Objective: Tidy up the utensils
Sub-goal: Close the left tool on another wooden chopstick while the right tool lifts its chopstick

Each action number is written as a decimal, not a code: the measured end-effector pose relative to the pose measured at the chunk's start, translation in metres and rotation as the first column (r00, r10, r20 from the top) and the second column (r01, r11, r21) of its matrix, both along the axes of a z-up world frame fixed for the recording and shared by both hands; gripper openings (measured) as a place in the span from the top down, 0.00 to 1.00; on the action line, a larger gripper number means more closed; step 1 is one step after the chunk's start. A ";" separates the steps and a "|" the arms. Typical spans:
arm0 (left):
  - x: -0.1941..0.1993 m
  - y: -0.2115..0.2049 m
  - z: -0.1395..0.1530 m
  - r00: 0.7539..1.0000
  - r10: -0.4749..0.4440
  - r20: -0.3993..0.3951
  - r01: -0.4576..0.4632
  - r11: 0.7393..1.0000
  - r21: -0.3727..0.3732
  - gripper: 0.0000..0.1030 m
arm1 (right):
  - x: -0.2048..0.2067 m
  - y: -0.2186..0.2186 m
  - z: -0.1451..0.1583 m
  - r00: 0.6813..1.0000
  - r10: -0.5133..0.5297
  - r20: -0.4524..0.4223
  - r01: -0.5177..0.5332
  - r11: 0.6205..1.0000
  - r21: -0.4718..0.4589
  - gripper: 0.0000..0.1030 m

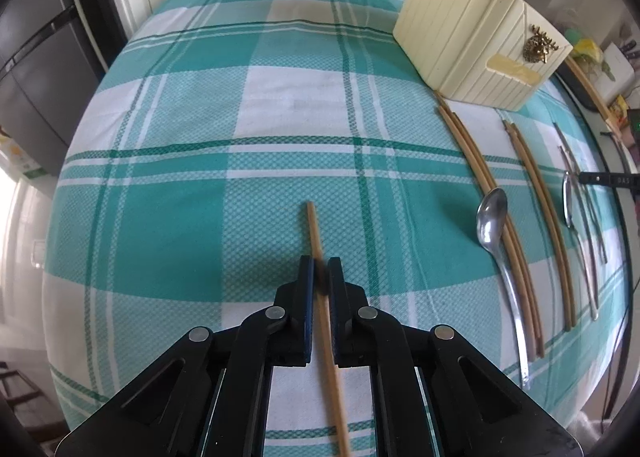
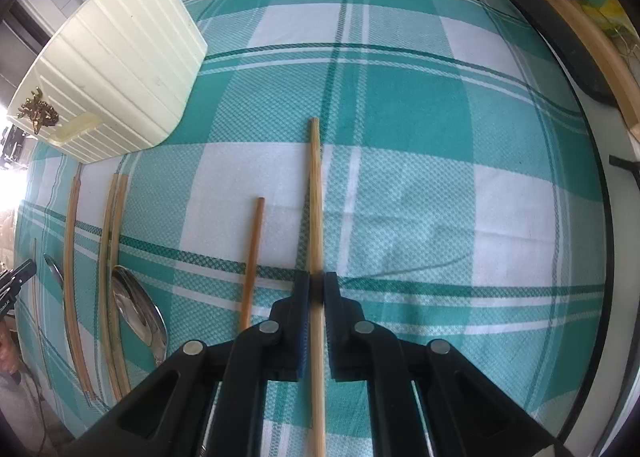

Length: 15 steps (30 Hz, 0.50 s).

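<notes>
Gripping one chopstick per side: left gripper (image 1: 320, 273) has its fingers closed on a thin chopstick (image 1: 314, 229), right gripper (image 2: 317, 289) is clamped on a thicker one (image 2: 315, 193), both over the middle of the checked counter (image 1: 280, 105). Holder (image 1: 476, 45) stands toward the far edge. Another loose chopstick (image 2: 252, 261) lies just left of the right gripper; unclear whether the held sticks are lifted or touching the cloth. Keep each stick parallel to the fingers, squeeze steady, tip the ends down into the holder opening

Chopsticks (image 1: 480, 173) and spoon (image 1: 494, 217) side by side – box (image 1: 476, 33) just behind
</notes>
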State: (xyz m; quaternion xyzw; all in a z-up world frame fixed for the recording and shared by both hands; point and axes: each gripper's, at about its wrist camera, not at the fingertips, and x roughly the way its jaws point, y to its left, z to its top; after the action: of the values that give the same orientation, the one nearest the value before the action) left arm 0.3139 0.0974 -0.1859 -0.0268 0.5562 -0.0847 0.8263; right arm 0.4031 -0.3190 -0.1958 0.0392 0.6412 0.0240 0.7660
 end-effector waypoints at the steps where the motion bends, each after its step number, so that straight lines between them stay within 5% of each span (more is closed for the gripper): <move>1: 0.001 -0.004 0.000 1.000 -0.012 0.001 0.012 1.000 0.000 0.95 | 0.000 0.000 0.000 1.000 0.004 -0.001 -0.004 1.000 0.004 0.91; 6: 0.007 -0.011 0.004 0.999 -0.046 -0.016 0.047 0.999 0.013 0.94 | 0.014 -0.005 0.001 0.998 -0.037 0.041 0.034 0.997 0.073 0.62; 8: 0.012 -0.011 0.004 0.998 -0.053 -0.027 0.054 0.998 0.031 0.92 | 0.030 -0.002 -0.001 0.998 -0.036 0.055 0.033 0.998 0.054 0.62; 10: 0.013 -0.011 0.003 0.998 -0.058 -0.035 0.060 0.996 0.062 0.73 | 0.047 0.003 -0.003 0.996 -0.036 0.076 0.033 0.999 0.036 0.61; 12: 0.013 -0.014 0.002 0.997 -0.071 -0.039 0.075 0.994 0.085 0.72 | 0.062 0.008 -0.004 0.996 -0.031 0.085 0.029 0.999 0.019 0.68; 14: 0.014 -0.020 0.001 0.995 -0.091 -0.035 0.095 0.989 0.112 0.74 | 0.071 0.007 -0.005 0.995 -0.035 0.091 0.037 0.999 -0.018 0.93; 15: 0.015 -0.022 0.001 0.995 -0.096 -0.034 0.099 0.989 0.112 0.85 | 0.079 0.007 -0.006 0.994 -0.044 0.099 0.044 0.999 -0.005 0.94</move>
State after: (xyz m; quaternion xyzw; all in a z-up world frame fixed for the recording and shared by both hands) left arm 0.3289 0.0753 -0.1847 0.0465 0.5723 -0.0929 0.8134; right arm 0.4820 -0.3117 -0.2017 0.0492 0.6017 0.0066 0.7972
